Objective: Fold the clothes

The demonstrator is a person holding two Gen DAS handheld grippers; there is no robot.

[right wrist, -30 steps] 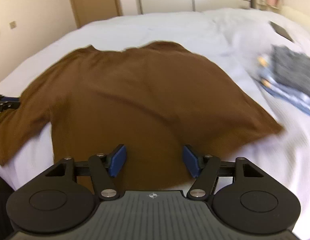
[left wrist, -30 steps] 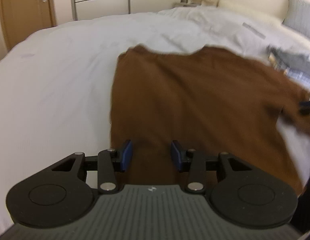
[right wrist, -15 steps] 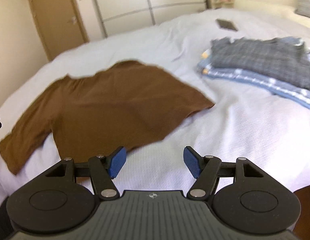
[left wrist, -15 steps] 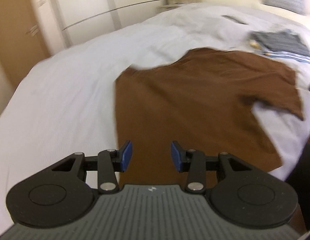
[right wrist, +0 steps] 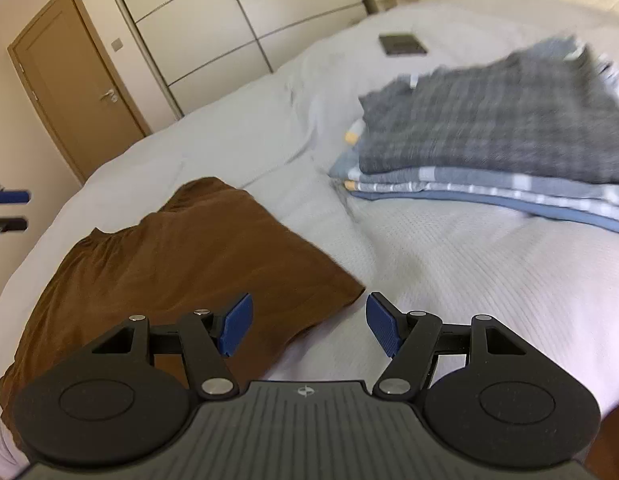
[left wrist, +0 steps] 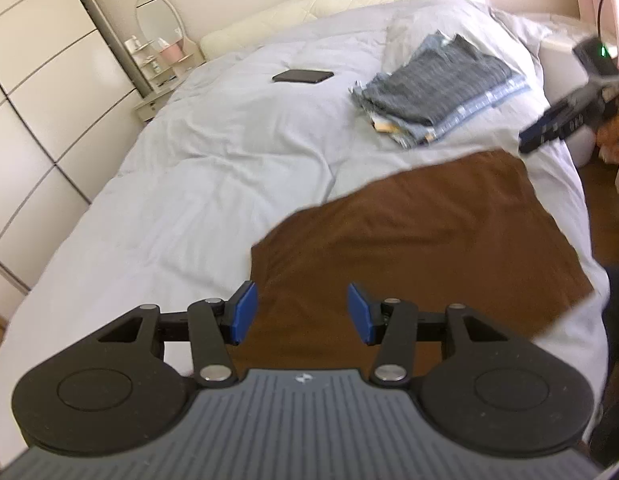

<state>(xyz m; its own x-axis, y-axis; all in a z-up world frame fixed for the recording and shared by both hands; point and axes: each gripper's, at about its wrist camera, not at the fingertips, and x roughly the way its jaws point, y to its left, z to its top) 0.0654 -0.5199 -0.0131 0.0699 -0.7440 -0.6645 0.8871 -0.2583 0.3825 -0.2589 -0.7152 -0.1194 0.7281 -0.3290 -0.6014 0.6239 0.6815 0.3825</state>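
Note:
A brown T-shirt lies spread on the white bed, near its front edge. My left gripper hovers open above the shirt's near left part, nothing between its blue pads. In the right wrist view the same brown T-shirt fills the lower left. My right gripper is open over the shirt's right corner, holding nothing. The right gripper also shows at the far right of the left wrist view, held by a hand. The left gripper's fingertips peek in at the left edge.
A stack of folded grey and blue checked clothes sits on the bed to the right of the shirt. A dark phone lies further back. Wardrobe doors, a brown door and a small shelf with a mirror line the far walls.
Both views have swung to the right, toward the folded stack and the headboard. The brown shirt sits lower and further left in each view. Both grippers stay open and empty.

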